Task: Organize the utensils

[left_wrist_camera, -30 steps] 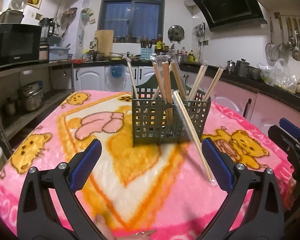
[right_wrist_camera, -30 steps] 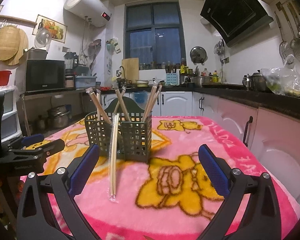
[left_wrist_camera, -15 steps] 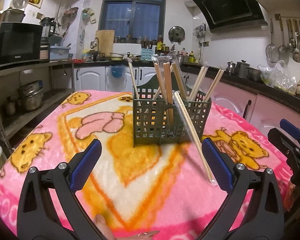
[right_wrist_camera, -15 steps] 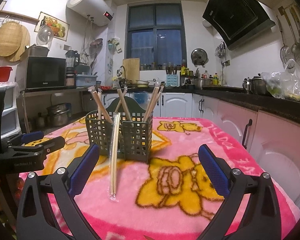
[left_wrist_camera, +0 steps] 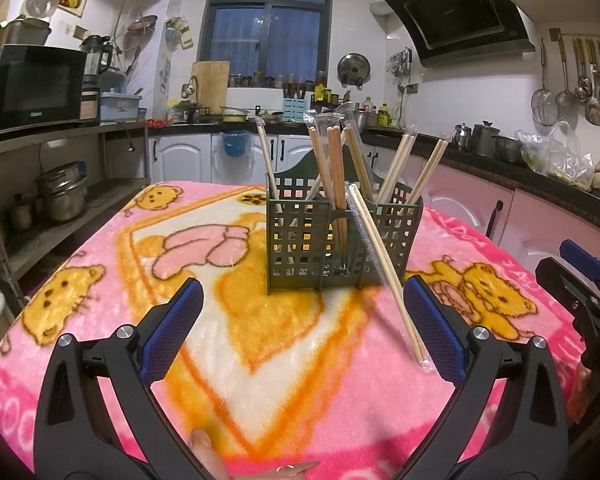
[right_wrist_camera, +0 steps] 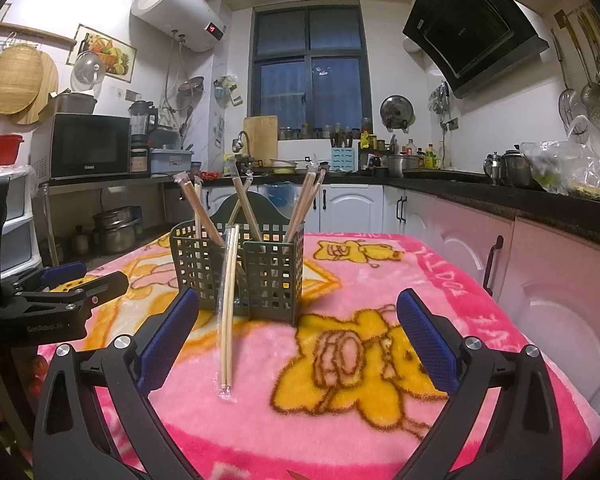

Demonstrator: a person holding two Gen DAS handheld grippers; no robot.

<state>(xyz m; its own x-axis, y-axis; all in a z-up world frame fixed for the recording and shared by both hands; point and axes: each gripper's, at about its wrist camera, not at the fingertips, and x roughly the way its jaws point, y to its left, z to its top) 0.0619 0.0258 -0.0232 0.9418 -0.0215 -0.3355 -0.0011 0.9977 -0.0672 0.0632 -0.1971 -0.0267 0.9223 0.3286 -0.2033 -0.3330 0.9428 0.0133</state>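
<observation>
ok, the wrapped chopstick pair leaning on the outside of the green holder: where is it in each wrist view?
Left wrist: wrapped chopstick pair right of centre, slanting from the green holder down-right to the blanket, its tip near the right finger of the left gripper.
Right wrist: same pair left of centre, nearly vertical, just inside the left finger of the right gripper.
Shared landmark: the green holder.

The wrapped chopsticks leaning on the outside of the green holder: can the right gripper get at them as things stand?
Probably yes. The wrapped chopsticks lean against the green holder, lower end on the pink blanket. The right gripper is open and empty, with nothing between its fingers and the pair.
</observation>
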